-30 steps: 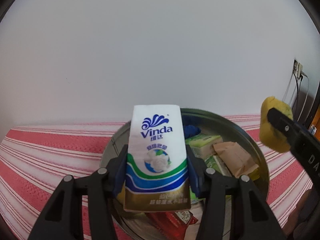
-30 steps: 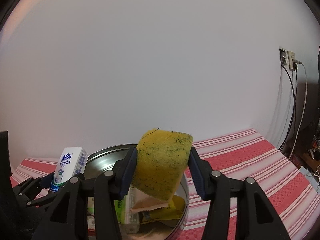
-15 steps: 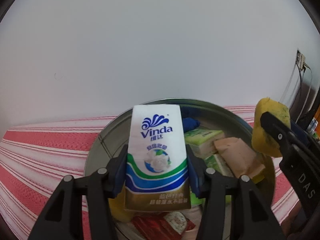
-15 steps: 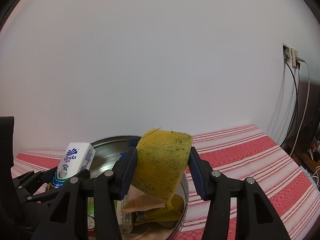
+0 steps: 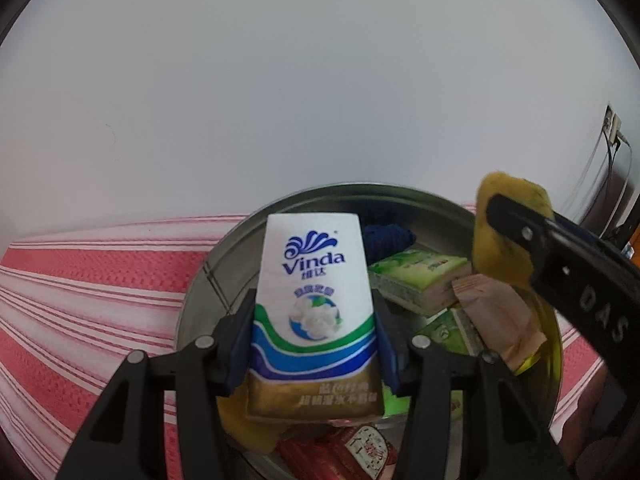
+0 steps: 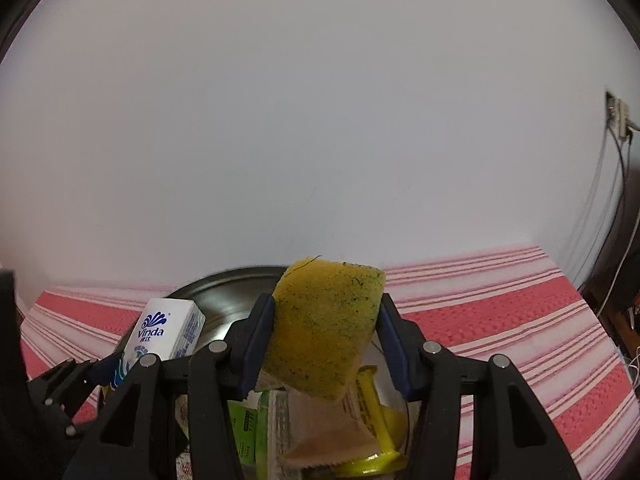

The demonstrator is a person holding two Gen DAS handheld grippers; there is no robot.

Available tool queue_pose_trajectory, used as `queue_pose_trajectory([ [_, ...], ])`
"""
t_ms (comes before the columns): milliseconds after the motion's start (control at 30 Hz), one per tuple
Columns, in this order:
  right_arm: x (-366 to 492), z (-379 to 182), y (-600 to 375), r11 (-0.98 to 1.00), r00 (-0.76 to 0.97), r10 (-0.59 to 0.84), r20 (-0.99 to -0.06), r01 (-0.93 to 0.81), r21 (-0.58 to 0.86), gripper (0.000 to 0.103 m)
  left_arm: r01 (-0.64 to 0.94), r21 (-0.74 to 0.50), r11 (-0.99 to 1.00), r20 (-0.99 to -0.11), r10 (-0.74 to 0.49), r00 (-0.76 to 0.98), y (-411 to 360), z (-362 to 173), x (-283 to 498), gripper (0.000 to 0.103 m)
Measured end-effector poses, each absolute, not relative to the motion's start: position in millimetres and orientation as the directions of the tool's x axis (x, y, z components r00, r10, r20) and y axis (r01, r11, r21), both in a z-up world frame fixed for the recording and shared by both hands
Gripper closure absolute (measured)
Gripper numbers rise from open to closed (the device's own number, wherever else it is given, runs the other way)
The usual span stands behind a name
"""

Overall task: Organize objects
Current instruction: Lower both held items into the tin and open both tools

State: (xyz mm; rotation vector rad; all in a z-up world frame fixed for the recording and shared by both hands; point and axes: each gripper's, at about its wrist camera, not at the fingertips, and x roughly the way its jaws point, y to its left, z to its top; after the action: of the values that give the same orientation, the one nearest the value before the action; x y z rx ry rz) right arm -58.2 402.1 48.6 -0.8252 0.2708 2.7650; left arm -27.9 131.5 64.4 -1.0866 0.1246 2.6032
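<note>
My left gripper (image 5: 314, 338) is shut on a white, blue and green Vinda tissue pack (image 5: 314, 300), held upright over a round metal basin (image 5: 224, 256). In the right wrist view the same pack (image 6: 168, 334) shows at the lower left. My right gripper (image 6: 324, 336) is shut on a yellow sponge (image 6: 326, 328) speckled with dark green, above the basin's right half (image 6: 224, 292). From the left wrist view the sponge (image 5: 504, 232) hangs over the basin's right rim.
Inside the basin lie green tissue packs (image 5: 420, 280), a brown paper packet (image 5: 496, 320), a dark blue cloth (image 5: 388, 238), a yellow wrapper (image 6: 372, 404) and a red packet (image 5: 340, 452). A red-and-white striped cloth (image 5: 92, 300) covers the table. A white wall stands behind, with a socket and cables (image 6: 618, 116) at right.
Both grippers have come closer to the basin, which now looms larger. The right gripper with the sponge moved in over the basin's right side. Both grips are unchanged.
</note>
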Motion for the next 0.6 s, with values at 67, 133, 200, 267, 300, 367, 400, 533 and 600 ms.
queue_pose_trajectory([
  [67,-65.7,50.3,405.6,-0.953,-0.798,0.159,-0.582,-0.278,0.121,0.049,-0.317,-0.04,-0.948,-0.71,0.25,-0.658,131.6,65.2,-30.9,0.051],
  [133,-76.4,49.0,408.6,-0.953,-0.779,0.154,-0.608,-0.28,0.117,0.049,-0.317,-0.033,-0.948,-0.711,0.245,-0.659,130.9,65.7,-31.3,0.051],
  [200,-87.4,44.7,412.1,-0.951,-0.762,0.119,-0.636,-0.272,0.148,0.049,-0.315,-0.033,-0.949,-0.713,0.243,-0.658,130.7,65.9,-32.2,0.051],
  [267,-94.0,36.2,416.2,-0.945,-0.749,0.092,-0.656,-0.273,0.18,0.049,-0.315,-0.036,-0.948,-0.715,0.245,-0.655,130.1,60.9,-33.6,0.051],
  [300,-98.5,33.6,419.5,-0.942,-0.742,0.082,-0.665,-0.276,0.193,0.049,-0.315,-0.033,-0.949,-0.715,0.242,-0.655,130.3,60.7,-34.0,0.051],
  [367,-107.6,27.7,428.0,-0.937,-0.731,0.063,-0.679,-0.278,0.212,0.048,-0.316,-0.03,-0.948,-0.717,0.241,-0.655,131.2,59.3,-36.0,0.051],
  [400,-112.2,25.7,431.2,-0.933,-0.723,0.035,-0.69,-0.27,0.236,0.047,-0.317,-0.03,-0.948,-0.717,0.241,-0.654,131.5,58.8,-36.4,0.051],
  [533,-117.1,20.9,446.0,-0.892,-0.738,-0.086,-0.67,-0.241,0.381,0.045,-0.333,-0.039,-0.942,-0.691,0.266,-0.672,132.3,65.8,-31.8,0.023],
  [600,-113.6,19.3,450.1,-0.867,-0.741,-0.125,-0.659,-0.242,0.436,0.044,-0.331,-0.035,-0.943,-0.666,0.27,-0.696,131.6,72.1,-27.0,0.0],
])
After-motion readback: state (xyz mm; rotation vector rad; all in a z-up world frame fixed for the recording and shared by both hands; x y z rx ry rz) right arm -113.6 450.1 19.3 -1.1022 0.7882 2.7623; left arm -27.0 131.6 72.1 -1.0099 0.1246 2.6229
